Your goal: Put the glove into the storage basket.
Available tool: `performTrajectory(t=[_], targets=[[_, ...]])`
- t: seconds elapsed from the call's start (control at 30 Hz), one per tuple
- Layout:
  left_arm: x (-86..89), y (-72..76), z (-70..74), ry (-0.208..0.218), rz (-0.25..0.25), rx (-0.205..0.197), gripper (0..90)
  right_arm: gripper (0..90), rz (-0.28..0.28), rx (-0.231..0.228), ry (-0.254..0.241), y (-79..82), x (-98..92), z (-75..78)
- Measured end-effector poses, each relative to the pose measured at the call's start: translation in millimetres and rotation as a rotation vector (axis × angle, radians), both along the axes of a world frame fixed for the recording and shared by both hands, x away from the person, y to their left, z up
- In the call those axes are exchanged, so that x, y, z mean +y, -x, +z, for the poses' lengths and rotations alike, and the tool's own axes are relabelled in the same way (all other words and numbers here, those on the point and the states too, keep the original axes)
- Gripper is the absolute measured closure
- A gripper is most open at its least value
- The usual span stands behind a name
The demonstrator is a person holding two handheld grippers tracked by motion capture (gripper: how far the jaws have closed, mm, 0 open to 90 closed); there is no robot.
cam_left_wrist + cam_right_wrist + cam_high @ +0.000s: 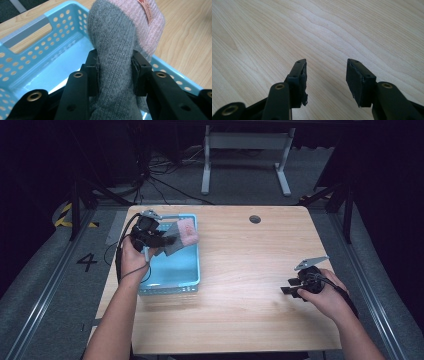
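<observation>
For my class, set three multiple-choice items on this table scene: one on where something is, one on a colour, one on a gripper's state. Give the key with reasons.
1. Where is the basket?
A. on the table's left part
B. on the floor
C. at the table's right edge

2. What colours is the sock?
A. grey and pink
B. black and yellow
C. all white

3. How is the right gripper?
A. shut on the sock
B. open with nothing between its fingers
C. shut on the basket rim

Key: 1 A, it sits on the table by the left gripper; 2 A, grey body, pink end; 3 B, bare wood shows between the fingers.
</observation>
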State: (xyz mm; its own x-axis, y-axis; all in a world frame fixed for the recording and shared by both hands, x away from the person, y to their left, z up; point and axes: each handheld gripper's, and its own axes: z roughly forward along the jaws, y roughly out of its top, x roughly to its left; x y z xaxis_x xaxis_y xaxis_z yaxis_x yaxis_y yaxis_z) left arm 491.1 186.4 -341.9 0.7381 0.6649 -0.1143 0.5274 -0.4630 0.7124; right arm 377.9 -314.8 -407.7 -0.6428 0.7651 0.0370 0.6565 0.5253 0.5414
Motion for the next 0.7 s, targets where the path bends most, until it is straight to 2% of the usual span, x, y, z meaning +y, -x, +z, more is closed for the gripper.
performTrajectory(t=[0.43,0.63,0.7], targets=[[5.9,-21.6,-22.3,-0.063,-0.013,0.061,65.2,51.3,-0.007,0.003,0.003,3.3,-1.9,-2.4],[4.7,-32.7,-33.9,-0.114,-0.003,0.11,65.1,50.7,-0.019,0.001,0.004,7.0,-6.1,-2.8],[3.5,-35.3,-37.2,-0.118,-0.002,0.133,65.1,50.6,-0.024,0.001,0.005,8.1,-6.7,-2.7]])
